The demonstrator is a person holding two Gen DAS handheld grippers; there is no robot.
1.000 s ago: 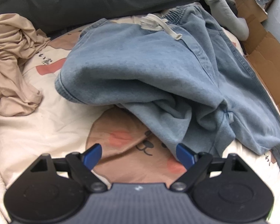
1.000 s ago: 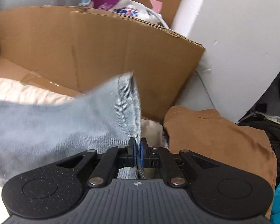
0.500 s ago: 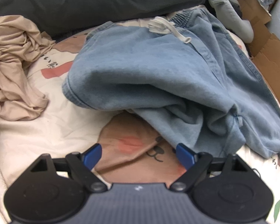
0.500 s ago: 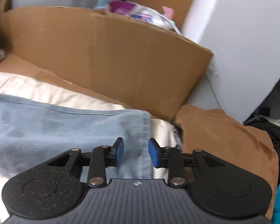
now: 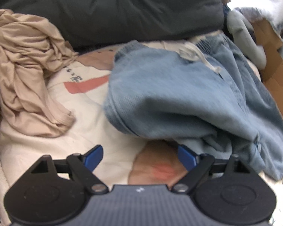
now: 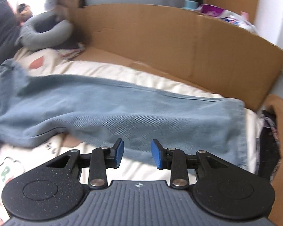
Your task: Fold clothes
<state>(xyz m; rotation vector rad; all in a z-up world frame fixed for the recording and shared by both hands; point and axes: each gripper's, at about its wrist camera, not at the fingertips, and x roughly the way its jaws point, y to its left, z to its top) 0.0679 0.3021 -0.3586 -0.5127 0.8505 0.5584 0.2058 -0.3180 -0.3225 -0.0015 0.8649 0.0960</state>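
Jeans (image 6: 134,113) leg stretches crosswise just ahead of the right hand-held gripper (image 6: 137,154), jaws parted, empty; left hand-held gripper (image 5: 139,158) wide, bunched leg beside its right finger.

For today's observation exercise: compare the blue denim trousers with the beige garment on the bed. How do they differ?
The denim trousers are blue and heavy-looking; the beige garment is thin and drapey. The trousers lie partly spread, one leg laid out flat; the beige garment sits crumpled in a heap. The trousers cover more of the bed. Neither is folded or held.
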